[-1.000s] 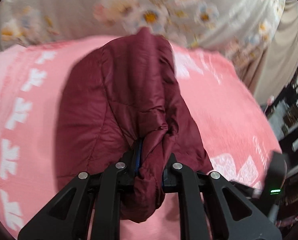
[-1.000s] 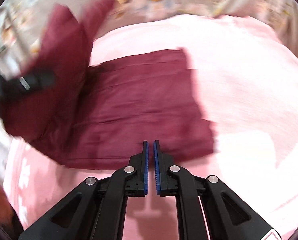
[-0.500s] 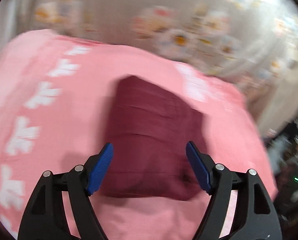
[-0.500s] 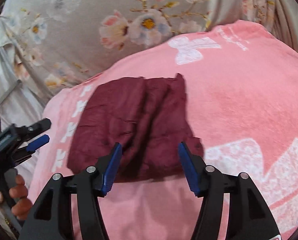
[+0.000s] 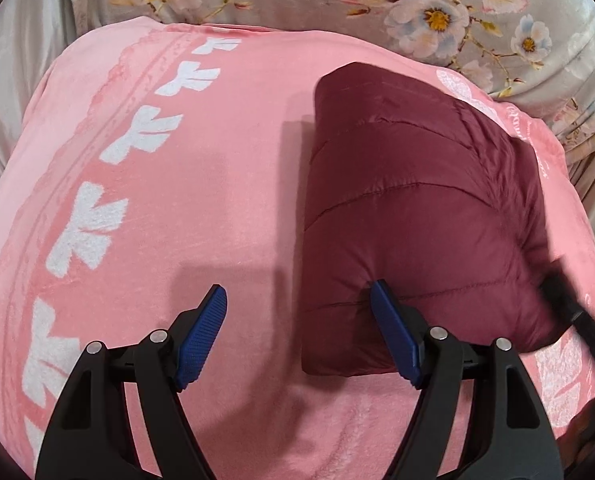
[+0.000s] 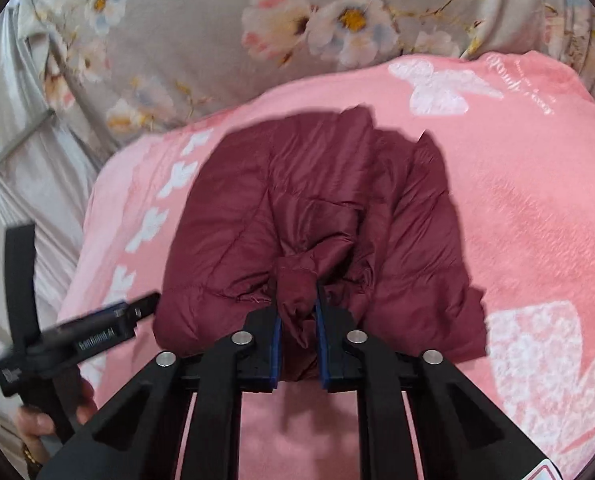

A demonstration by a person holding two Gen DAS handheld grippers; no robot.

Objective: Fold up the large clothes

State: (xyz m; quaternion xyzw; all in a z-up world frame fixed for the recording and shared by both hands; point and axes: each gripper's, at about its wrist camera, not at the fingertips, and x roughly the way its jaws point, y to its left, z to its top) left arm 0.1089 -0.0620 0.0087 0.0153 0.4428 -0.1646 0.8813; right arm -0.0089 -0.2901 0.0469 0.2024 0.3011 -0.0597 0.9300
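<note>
Right gripper (image 6: 299, 320) closing, newly pinching jacket (image 6: 317, 216)

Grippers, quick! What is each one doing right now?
Left gripper: jaws open, holding nothing.
Right gripper: jaws closing on a bunch of the maroon jacket.

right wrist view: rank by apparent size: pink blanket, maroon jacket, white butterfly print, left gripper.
1. pink blanket
2. maroon jacket
3. white butterfly print and left gripper: look alike; the gripper is nearer the camera and blurred, so unranked.
</note>
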